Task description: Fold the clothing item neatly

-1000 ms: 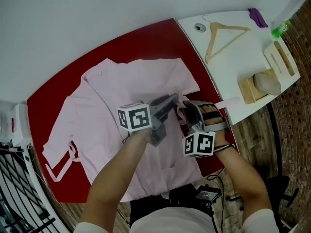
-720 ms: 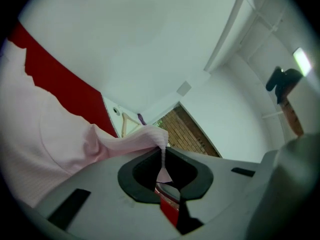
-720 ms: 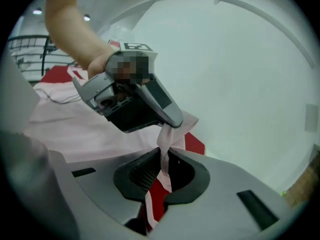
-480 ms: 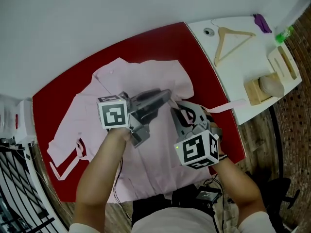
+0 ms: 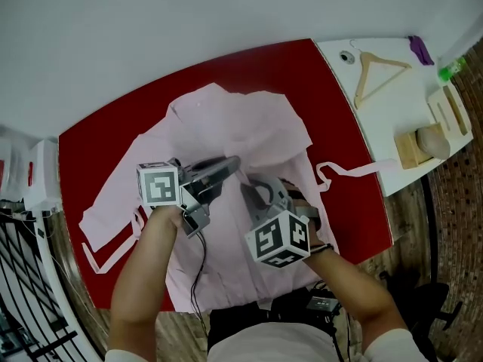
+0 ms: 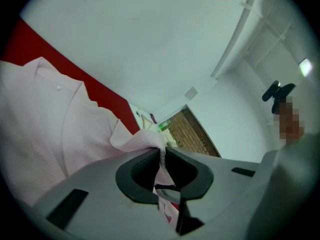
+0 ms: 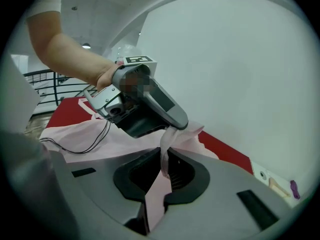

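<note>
The left gripper [image 6: 162, 151] and right gripper [image 7: 164, 156] each pinch an edge of the pink shirt [image 5: 249, 127] lying on the red table [image 5: 113, 134], so the person should carry both level for a straight crease.

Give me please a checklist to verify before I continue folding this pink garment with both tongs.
1. Grip of left tongs on the pink garment: ok, shut on fabric.
2. Grip of right tongs on the same garment: ok, shut on fabric.
3. Both tongs close together on one lifted fold: ok.
4. Loose strap gathered onto the garment: not ok, it trails past the edge of the red table.
5. Black cable off the fabric: not ok, it lies across the garment.
6. Fabric beneath the lifted fold flat: cannot tell, it is hidden.
</note>
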The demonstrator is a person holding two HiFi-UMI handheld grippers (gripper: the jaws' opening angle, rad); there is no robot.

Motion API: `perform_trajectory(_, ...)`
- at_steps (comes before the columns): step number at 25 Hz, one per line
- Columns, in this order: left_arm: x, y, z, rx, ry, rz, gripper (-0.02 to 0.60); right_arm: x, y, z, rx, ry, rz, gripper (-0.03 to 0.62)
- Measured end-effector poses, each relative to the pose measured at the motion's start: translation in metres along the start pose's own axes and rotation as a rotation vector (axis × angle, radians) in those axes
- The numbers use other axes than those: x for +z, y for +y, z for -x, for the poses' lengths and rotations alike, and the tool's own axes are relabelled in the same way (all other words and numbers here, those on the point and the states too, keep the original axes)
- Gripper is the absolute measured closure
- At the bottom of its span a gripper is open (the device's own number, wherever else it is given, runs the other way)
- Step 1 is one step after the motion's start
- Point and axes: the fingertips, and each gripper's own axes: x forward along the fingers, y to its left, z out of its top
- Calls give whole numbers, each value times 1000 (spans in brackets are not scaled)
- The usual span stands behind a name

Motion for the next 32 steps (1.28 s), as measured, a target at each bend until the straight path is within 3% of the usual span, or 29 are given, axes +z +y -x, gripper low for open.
perform_trajectory(10, -28, 49, 43, 75, 32, 41, 546, -24, 65, -51, 123, 99, -57, 559)
perform_trajectory(13, -27, 69, 60, 125, 9, 71, 446, -33, 84, -69, 176, 140, -80, 557)
perform_trajectory(16, -24, 87, 80, 186, -17, 77, 414, -44, 104, -81, 236, 191, -55, 539)
perform_trajectory(20, -22, 95, 99, 211, -40, 84, 411, -58, 124, -86, 297, 247, 0, 537)
perform_trajectory(27, -18, 113, 127, 281, -99, 90, 411, -56, 124, -85, 293, 229, 14, 537)
perform_trajectory(32, -8, 103, 121, 284, -118, -7, 432, -36, 75, -86, 154, 147, -49, 539)
